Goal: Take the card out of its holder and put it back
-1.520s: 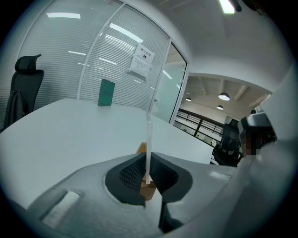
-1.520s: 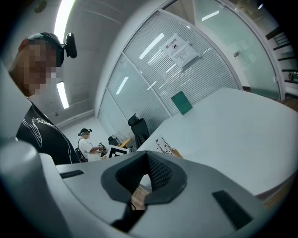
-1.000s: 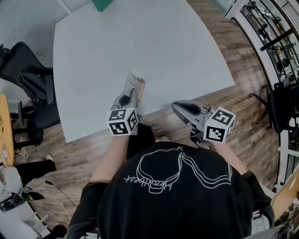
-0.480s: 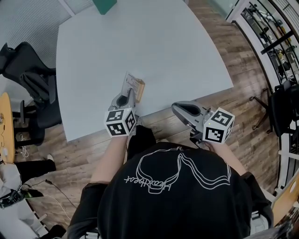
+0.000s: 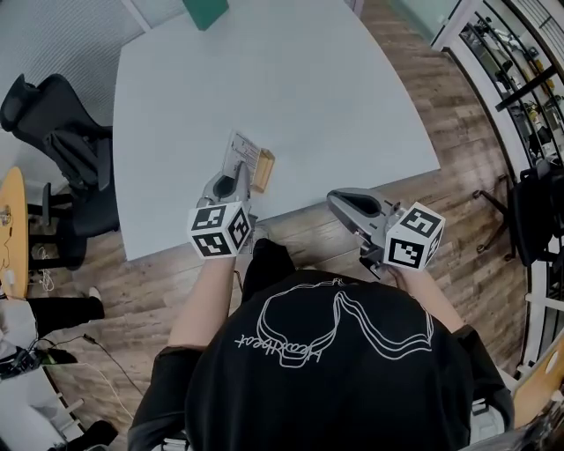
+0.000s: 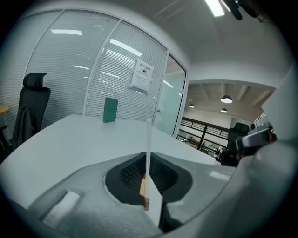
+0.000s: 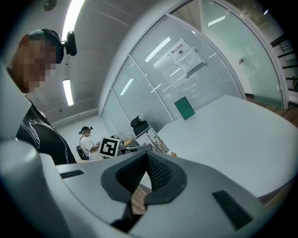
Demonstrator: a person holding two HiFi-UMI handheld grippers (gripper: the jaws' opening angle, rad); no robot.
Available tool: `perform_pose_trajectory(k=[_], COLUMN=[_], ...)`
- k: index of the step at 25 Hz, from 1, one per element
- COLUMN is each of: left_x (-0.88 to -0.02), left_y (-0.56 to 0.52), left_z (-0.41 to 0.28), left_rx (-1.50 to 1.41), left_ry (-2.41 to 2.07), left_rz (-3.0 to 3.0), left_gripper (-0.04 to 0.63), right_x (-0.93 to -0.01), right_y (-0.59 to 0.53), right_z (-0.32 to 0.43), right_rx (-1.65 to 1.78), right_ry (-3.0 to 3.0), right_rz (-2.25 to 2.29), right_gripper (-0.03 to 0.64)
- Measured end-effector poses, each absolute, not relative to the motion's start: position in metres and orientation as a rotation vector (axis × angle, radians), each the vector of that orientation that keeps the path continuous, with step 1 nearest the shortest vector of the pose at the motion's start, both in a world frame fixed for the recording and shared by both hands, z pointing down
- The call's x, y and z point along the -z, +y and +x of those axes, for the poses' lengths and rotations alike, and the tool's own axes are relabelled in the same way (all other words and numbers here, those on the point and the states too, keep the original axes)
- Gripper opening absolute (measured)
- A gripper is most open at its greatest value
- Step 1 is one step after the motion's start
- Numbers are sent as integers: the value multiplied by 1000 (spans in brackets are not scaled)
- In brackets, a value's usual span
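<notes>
Office rm: wood floor (image 5: 458, 189), glass partition (image 6: 60, 74) w/ blinds behind the table (image 5: 335, 97). Table is pale grey w/ a curved right edge. Black office chair (image 5: 55, 119) sits off its left edge and racks (image 5: 515, 75) off to the right. Green block (image 5: 205, 11) stands upright at the far edge.

Head view: left gripper (image 5: 234, 173) is over the near edge w/ the card (image 5: 240, 150) held above the tabletop. Wooden holder (image 5: 263, 169) is on the table by the near edge, just right of the card. Can't tell from here whether the card's foot is clear of the slot. Right gripper (image 5: 336, 201) hangs off the near edge over the floor, well apart from both.

Left gripper view adds what head view can't show. Card is edge-on and upright, pinched btwn the jaws w/ pads pressed on both faces. Wood-coloured sliver at the card's foot could be the holder or floor thru the gap; can't tell. Also shows a notice sheet (image 6: 142, 76) stuck on the glass.

Right gripper view: jaws pressed together, nothing btwn them, strip of floor visible below the pads. Only this view shows a second person (image 7: 88, 142) far off beyond the left gripper, plus ceiling strip lights (image 7: 74, 18).
</notes>
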State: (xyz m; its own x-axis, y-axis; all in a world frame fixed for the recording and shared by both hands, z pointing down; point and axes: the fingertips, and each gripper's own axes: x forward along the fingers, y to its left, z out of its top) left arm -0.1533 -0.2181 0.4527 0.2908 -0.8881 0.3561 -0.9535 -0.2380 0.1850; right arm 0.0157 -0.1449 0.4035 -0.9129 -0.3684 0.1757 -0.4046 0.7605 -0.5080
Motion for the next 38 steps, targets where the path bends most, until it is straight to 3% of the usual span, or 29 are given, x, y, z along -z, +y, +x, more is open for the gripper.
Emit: perform_pose_trajectory(k=[17,38], left_x=[-389,-391], left_y=[-137,-47], left_z=[-106,-96], left_rx=[-165,-74], left_ry=[-1542,-1429], left_rz=[2274,2254], left_gripper=[26,26], right_x=[-392,-404], right_y=[-114,-76], right_z=[21,-2], right_rx=[-838,-830], right_ry=[-2943,-2866], right_rz=[533,459], right_gripper=[9,9])
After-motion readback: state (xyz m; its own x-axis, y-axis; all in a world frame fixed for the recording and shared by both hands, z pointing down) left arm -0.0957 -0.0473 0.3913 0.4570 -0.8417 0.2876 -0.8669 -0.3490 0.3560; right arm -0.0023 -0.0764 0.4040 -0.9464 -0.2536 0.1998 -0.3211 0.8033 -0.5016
